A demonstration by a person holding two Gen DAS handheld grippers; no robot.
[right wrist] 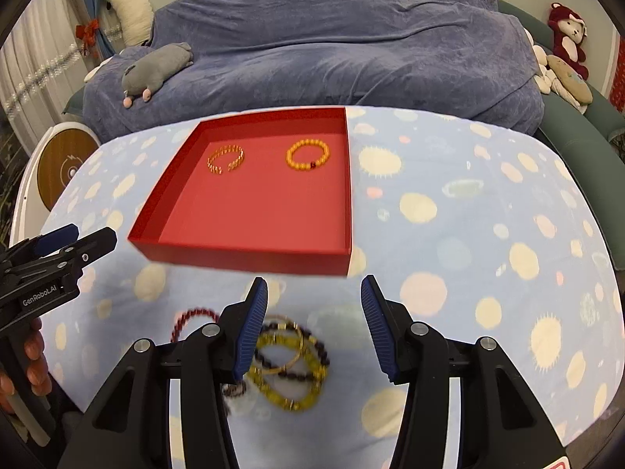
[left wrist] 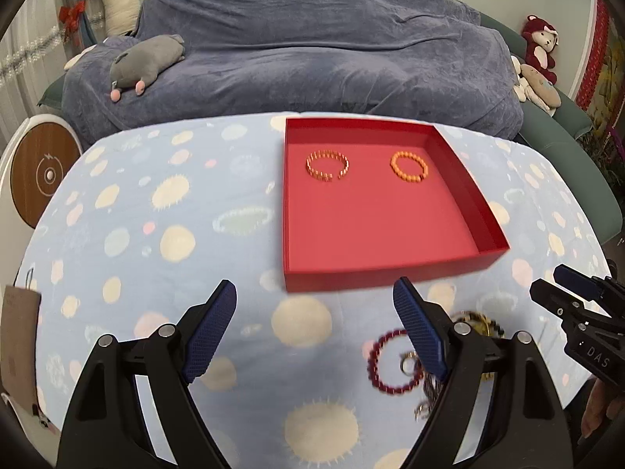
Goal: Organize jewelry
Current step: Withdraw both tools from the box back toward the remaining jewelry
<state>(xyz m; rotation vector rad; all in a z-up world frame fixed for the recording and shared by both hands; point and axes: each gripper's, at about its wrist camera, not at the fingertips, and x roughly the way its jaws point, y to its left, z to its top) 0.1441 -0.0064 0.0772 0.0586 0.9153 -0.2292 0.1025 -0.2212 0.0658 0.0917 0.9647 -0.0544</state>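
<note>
The loose pile [right wrist: 289, 359] of bracelets lies at the near edge of the surface [right wrist: 468, 234], below and just left of the right gripper [right wrist: 314, 328] — nearer to it than to the left gripper [left wrist: 314, 328], whose jaws stand wide apart and empty. The right jaws are apart too, nothing between them. The pile is round beaded loops — yellow, dark, one maroon [left wrist: 394, 363] — overlapping. Two bracelets already lie flat toward the far wall of the red tray [left wrist: 383, 269], a smooth-walled box.
</note>
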